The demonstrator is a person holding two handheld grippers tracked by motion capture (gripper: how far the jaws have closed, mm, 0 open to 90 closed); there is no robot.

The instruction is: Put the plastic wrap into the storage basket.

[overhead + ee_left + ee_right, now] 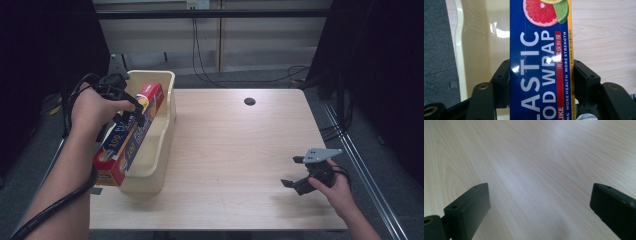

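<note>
Wrap box point(129, 134) is sitting clamped in the left claw point(131, 111), both pads pressing on its long blue sides, as the left gripper view is showing: the box point(540, 65) is running straight up between the two black jaws, its white lettering reading lengthwise and a grapefruit and lime picture at the far end. In the high view the box is slanting over the tub point(161, 145), its red far end lying against the tub's back part and its near end sticking out past the tub's front left rim, above the counter's point(235, 150) edge. The person's left hand point(92, 111) is gripping the tool from the left, with the black cable looping down along the forearm. The cream tub is standing at the counter's left side, and its glossy inner wall point(496, 32) is showing just left of the box in the left gripper view.

The right claw point(295, 172) is hovering low over the counter's near right part, well apart from the tub, jaws spread wide with nothing between them. The right gripper view is looking along those jaws across bare pale wood point(536, 170). The right hand point(336, 190) is holding the tool, the grey three-cornered plate on top. A small dark hole point(249, 101) is sitting near the counter's far edge.
</note>
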